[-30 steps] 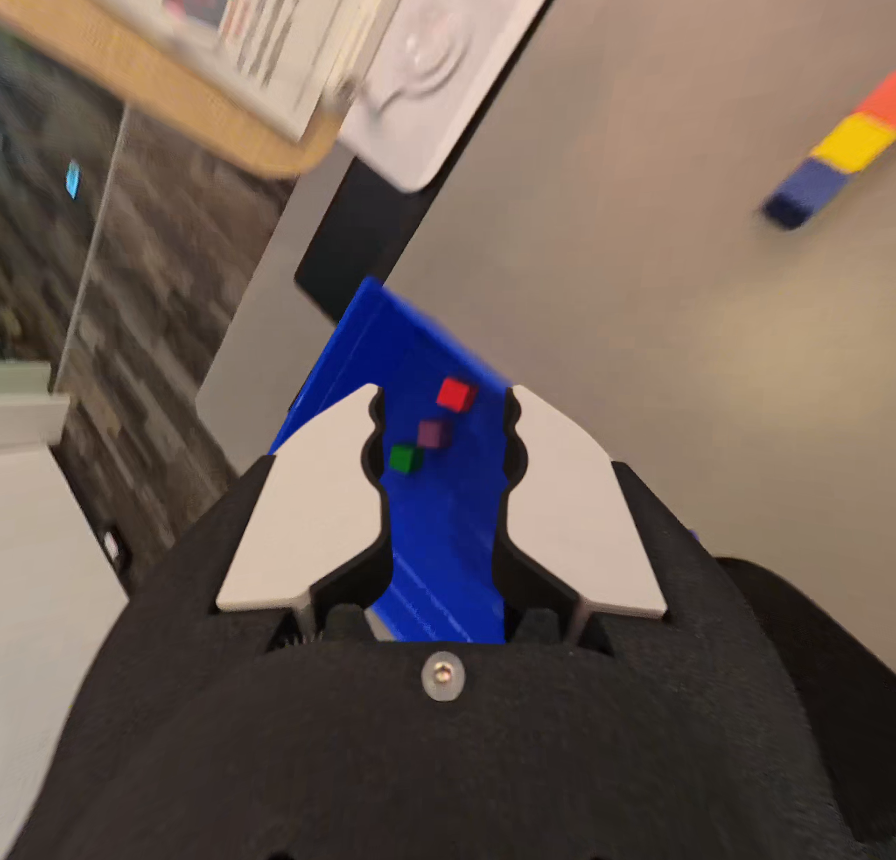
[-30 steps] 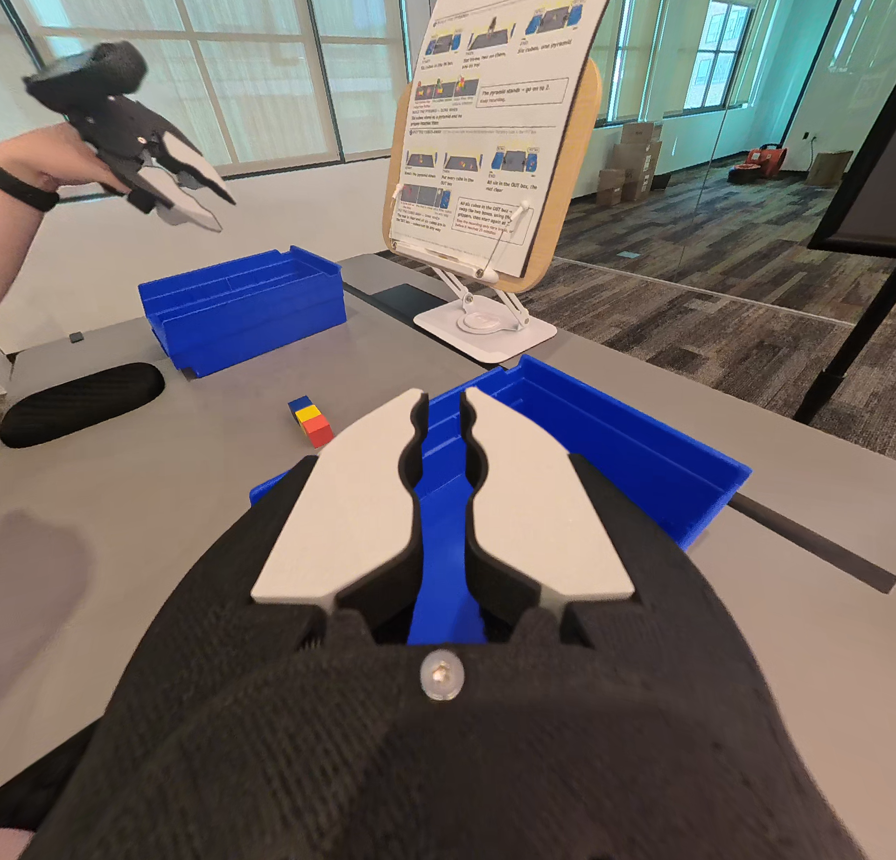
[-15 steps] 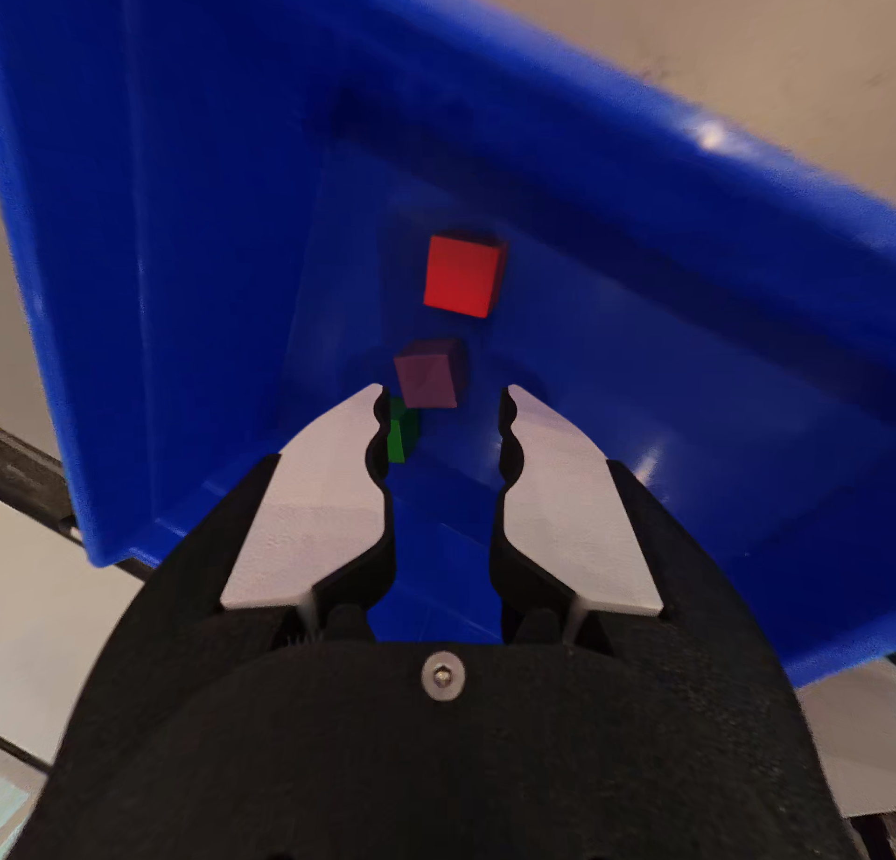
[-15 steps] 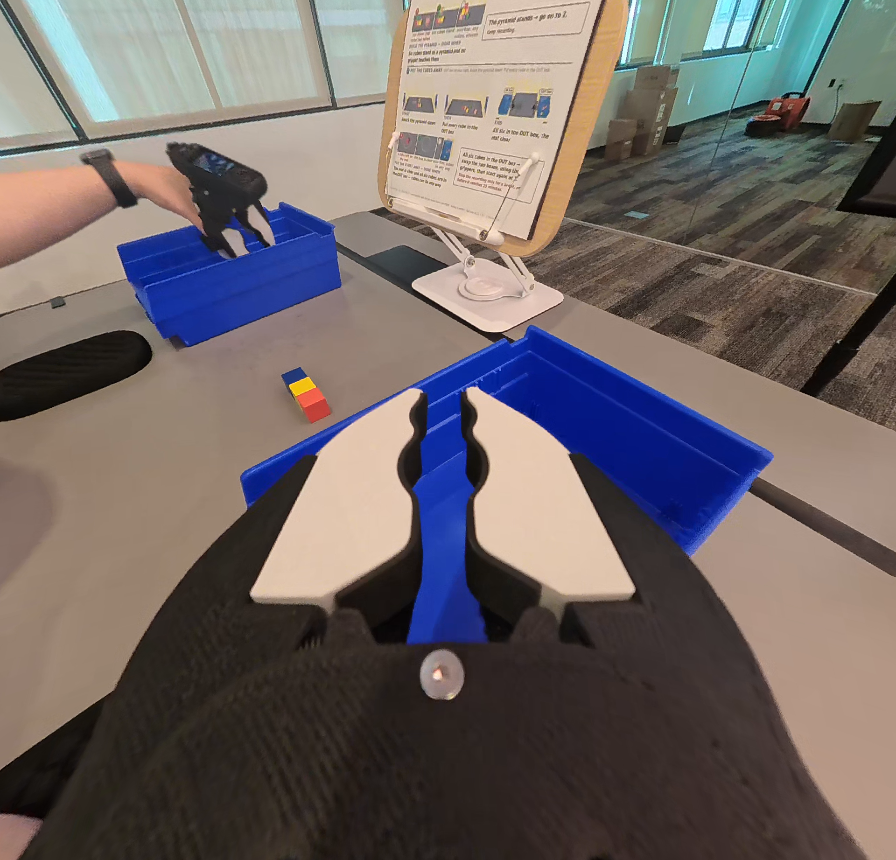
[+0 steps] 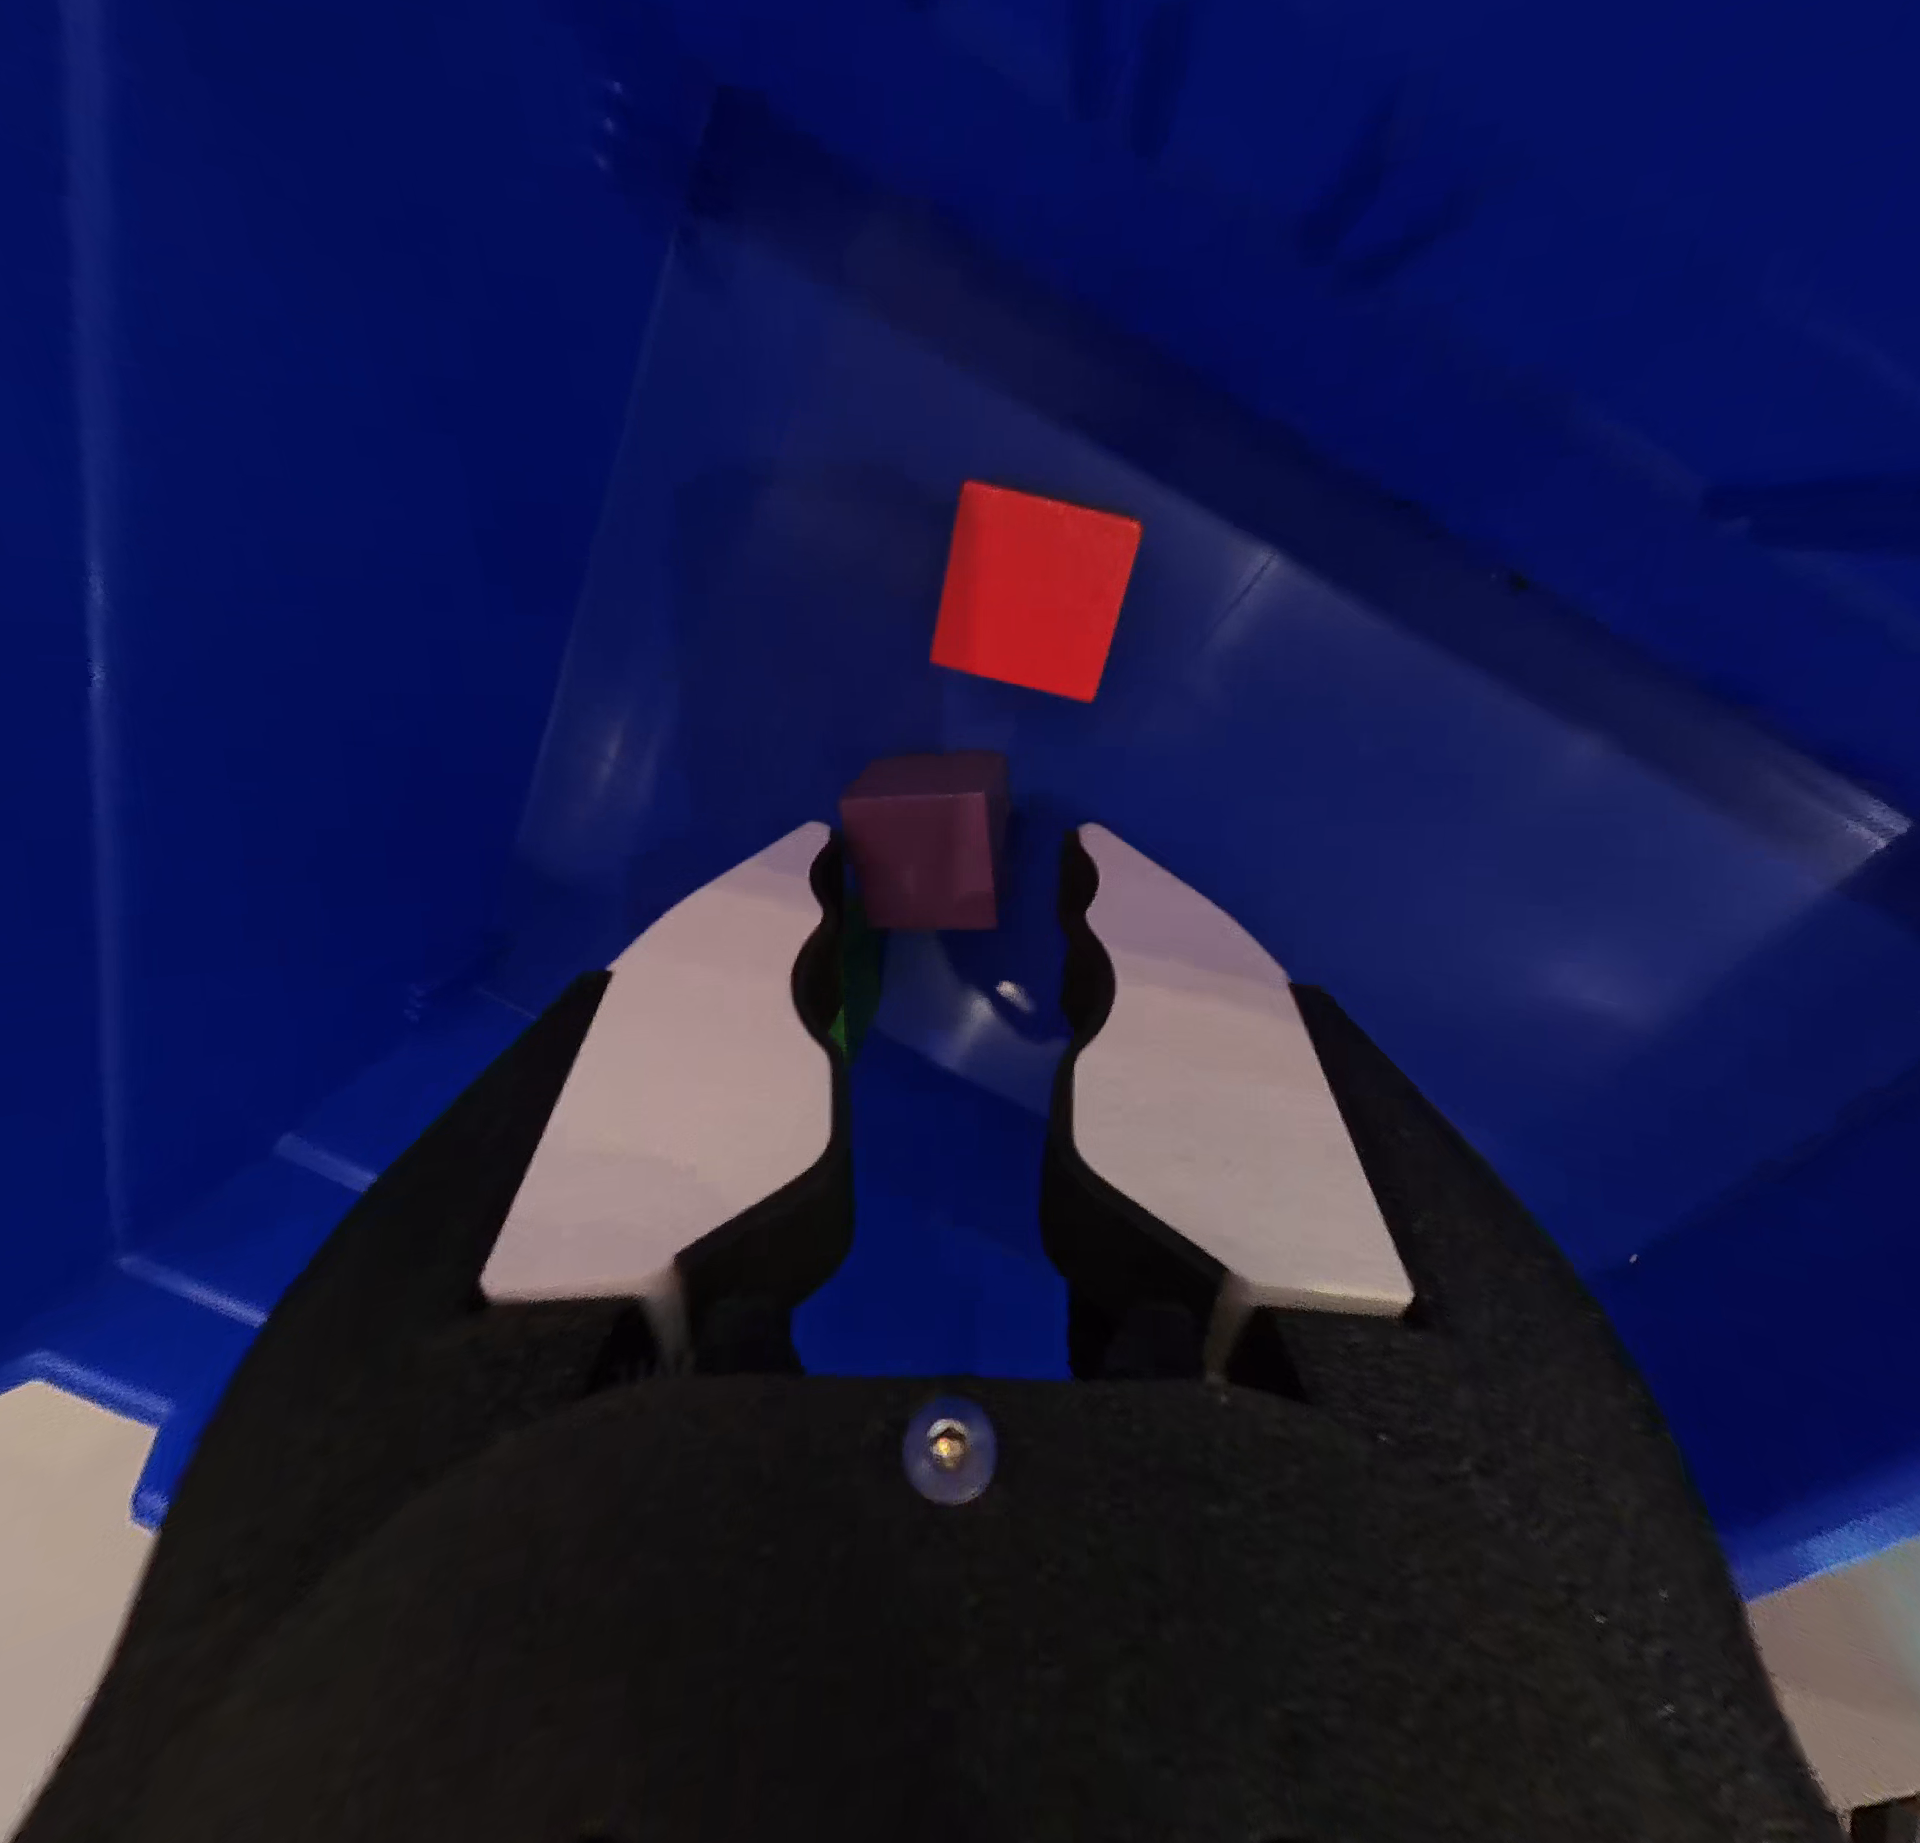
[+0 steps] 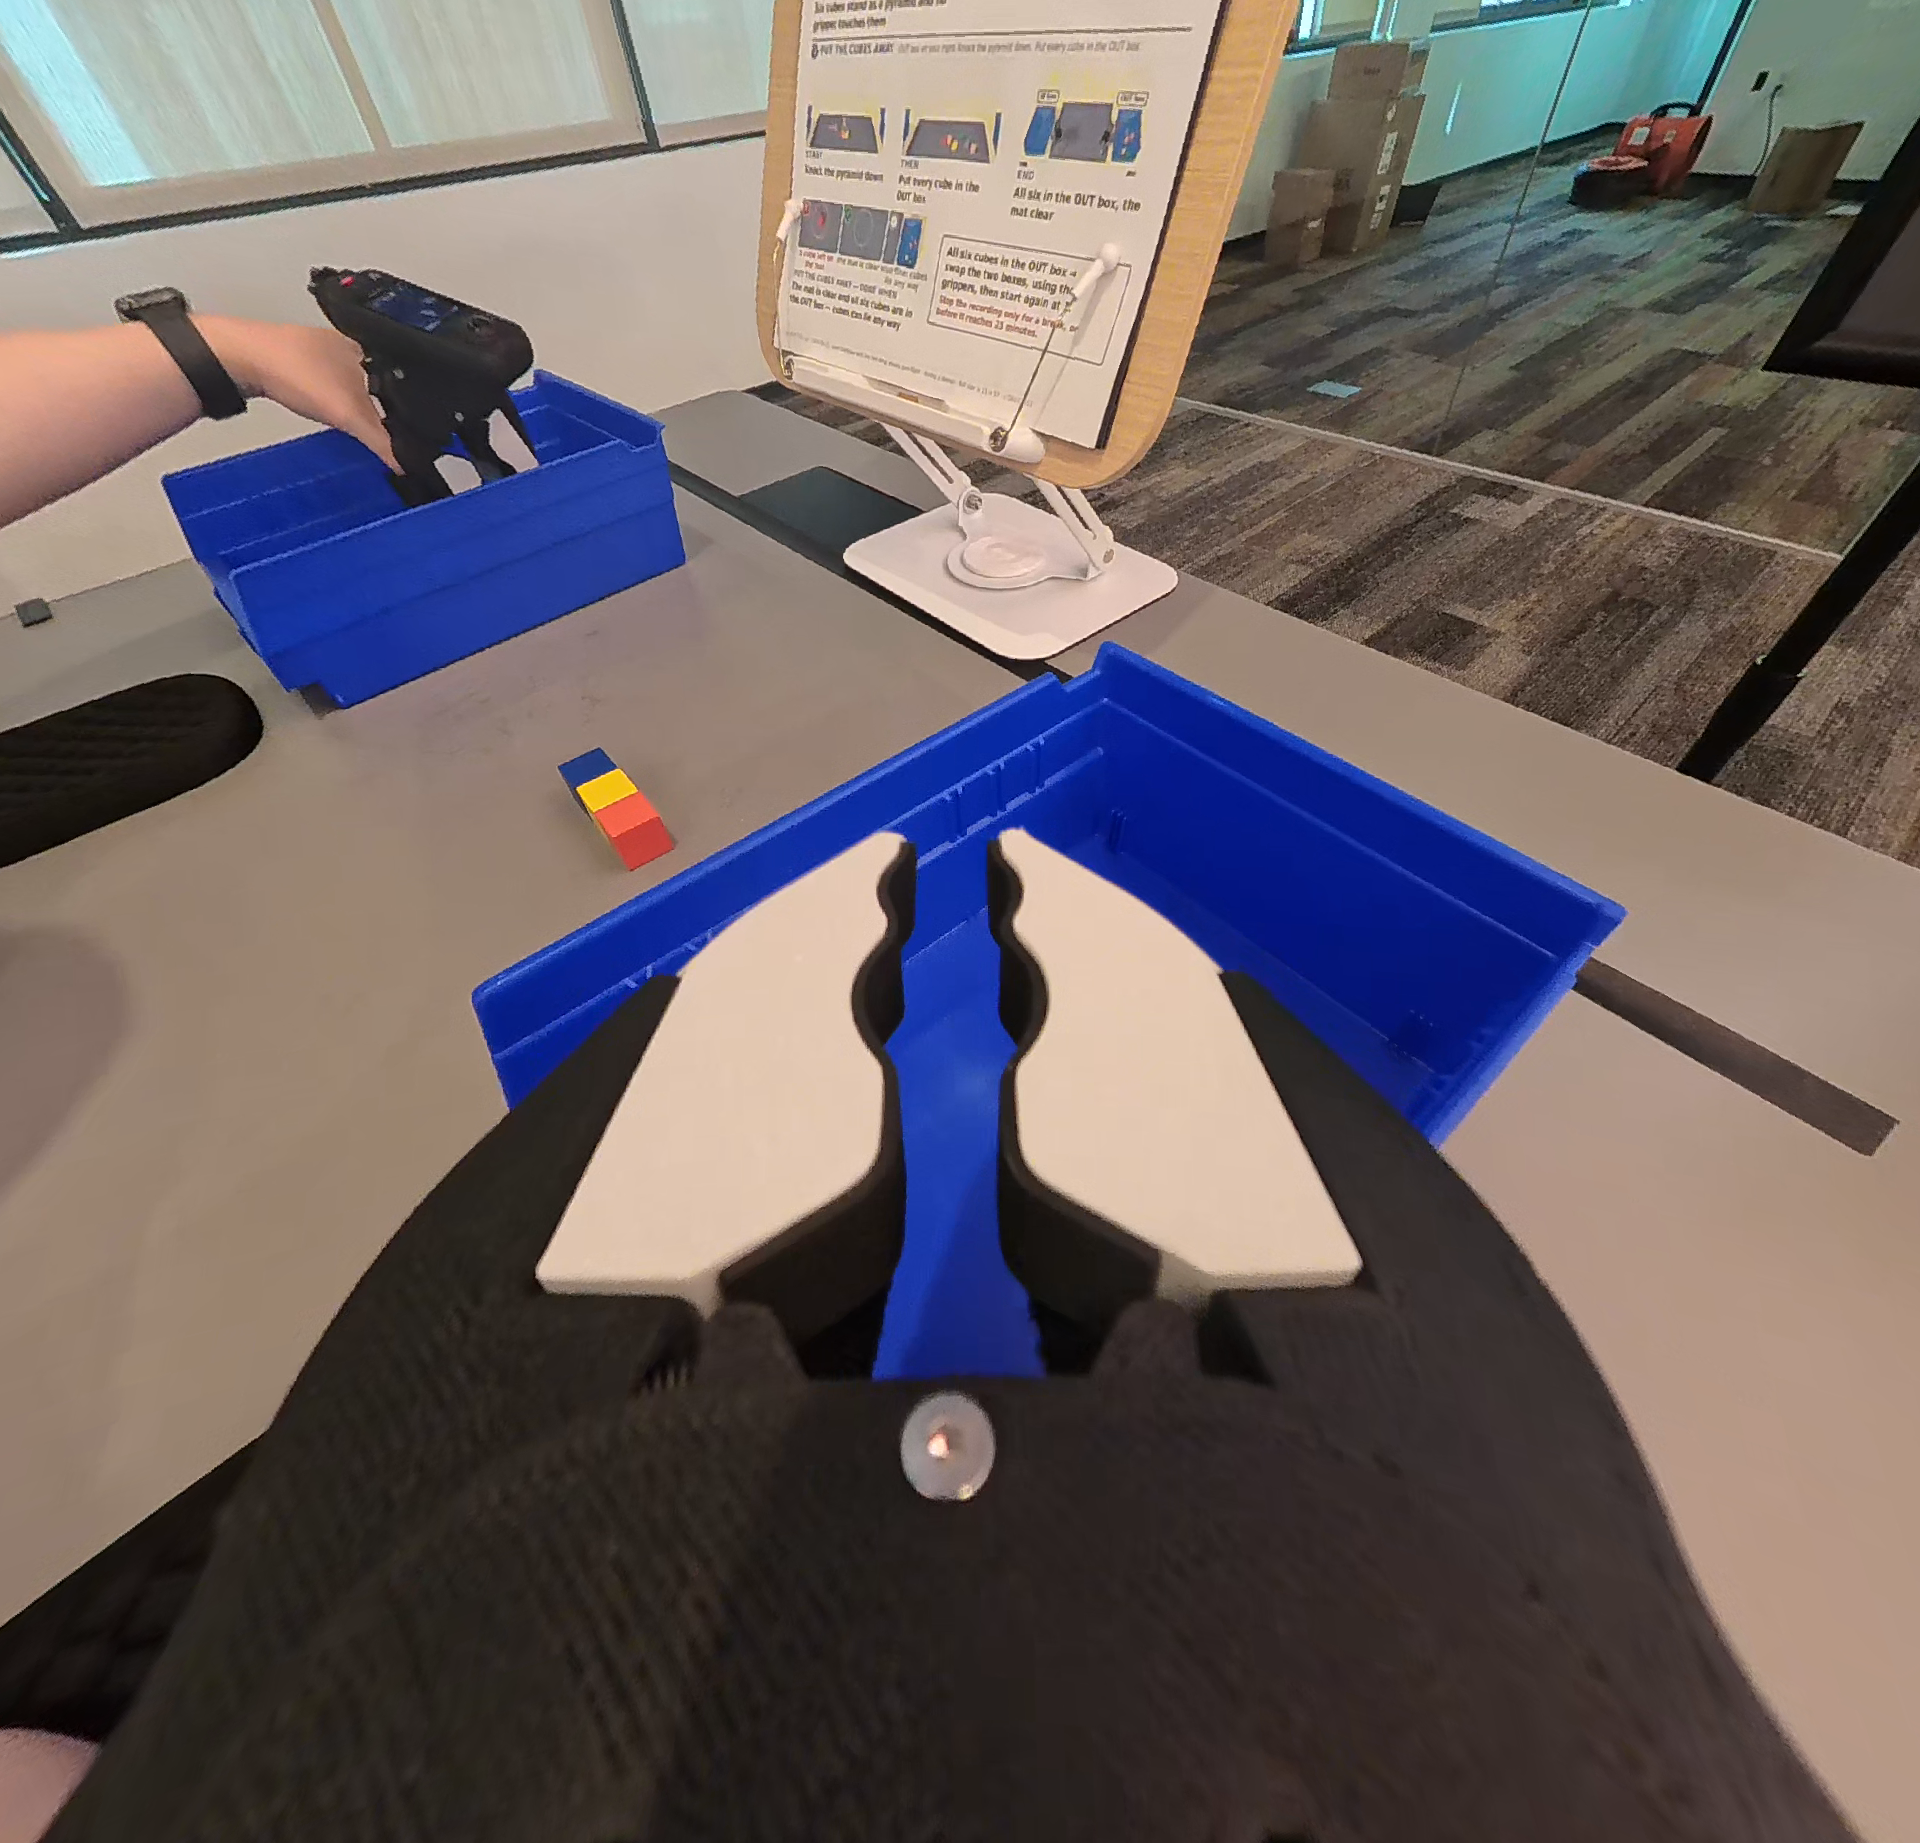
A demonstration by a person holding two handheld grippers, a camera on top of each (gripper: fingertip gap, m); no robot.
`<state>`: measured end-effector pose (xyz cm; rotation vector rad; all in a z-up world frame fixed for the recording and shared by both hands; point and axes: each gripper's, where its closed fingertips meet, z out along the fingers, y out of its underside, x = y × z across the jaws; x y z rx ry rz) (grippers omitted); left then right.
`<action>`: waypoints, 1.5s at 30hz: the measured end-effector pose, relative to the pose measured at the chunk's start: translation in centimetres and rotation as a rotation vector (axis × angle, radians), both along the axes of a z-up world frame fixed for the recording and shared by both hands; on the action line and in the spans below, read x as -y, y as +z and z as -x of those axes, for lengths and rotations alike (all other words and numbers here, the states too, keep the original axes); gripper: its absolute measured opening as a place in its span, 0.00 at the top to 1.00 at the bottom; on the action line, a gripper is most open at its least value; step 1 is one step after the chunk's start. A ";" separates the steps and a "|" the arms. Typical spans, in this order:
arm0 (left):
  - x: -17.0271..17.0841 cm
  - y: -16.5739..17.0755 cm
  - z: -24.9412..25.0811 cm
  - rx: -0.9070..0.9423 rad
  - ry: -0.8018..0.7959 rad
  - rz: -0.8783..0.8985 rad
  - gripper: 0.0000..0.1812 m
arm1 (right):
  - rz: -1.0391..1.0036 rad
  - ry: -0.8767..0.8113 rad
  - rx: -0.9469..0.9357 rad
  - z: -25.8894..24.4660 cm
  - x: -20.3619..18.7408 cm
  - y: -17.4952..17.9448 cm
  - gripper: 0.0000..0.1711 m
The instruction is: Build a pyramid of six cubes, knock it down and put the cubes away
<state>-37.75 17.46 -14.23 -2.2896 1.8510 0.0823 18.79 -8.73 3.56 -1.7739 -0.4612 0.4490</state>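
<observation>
Lowered deeper into the far blue bin (image 6: 436,588), the left gripper (image 5: 945,848) now has released jaws flanking the purple cube (image 5: 920,843), the red cube (image 5: 1034,593) beyond. Right gripper (image 6: 951,858) hovers, jaws narrowly parted and empty, over the near bin (image 6: 1351,858); three cubes (image 6: 618,806) sit in a row on the desk (image 6: 312,910).

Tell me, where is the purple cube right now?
In the left wrist view, the purple cube lies inside a blue bin, between the left gripper's fingertips, below a red cube.

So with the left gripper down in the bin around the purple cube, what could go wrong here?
The left gripper is open with the purple cube off-centre, near one finger; closing may twist it. The green cube sits tight beside that finger and could get nudged or pinched too. The bin wall is close, limiting room.
</observation>
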 end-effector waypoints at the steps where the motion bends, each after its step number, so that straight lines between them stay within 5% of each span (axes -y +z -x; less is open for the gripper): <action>1: -0.1 -0.1 -0.1 0.003 0.003 0.000 0.78 | 0.006 -0.001 0.001 0.0 -0.1 -0.1 0.92; 14: -0.5 1.2 0.3 -0.003 0.015 -0.025 0.84 | 0.023 0.002 0.011 0.0 -0.3 -0.6 0.92; 20: -0.2 13.2 -1.0 0.027 -0.056 -0.300 0.85 | 0.019 0.005 0.009 0.2 -0.5 -0.4 0.92; 25: 6.2 20.1 -10.1 0.169 -0.214 -0.376 0.85 | 0.035 0.022 0.033 0.9 -0.9 -0.6 0.92; 32: 15.8 12.3 -23.0 0.201 -0.352 -0.136 0.85 | 0.022 0.049 0.058 1.9 -0.7 -0.2 0.92; 39: 17.8 5.5 -28.2 0.080 -0.446 -0.088 0.85 | -0.006 0.059 0.035 1.9 -0.2 0.3 0.92; 45: 18.2 2.8 -29.3 0.026 -0.461 -0.048 0.85 | -0.018 0.069 0.018 1.8 -0.1 0.4 0.92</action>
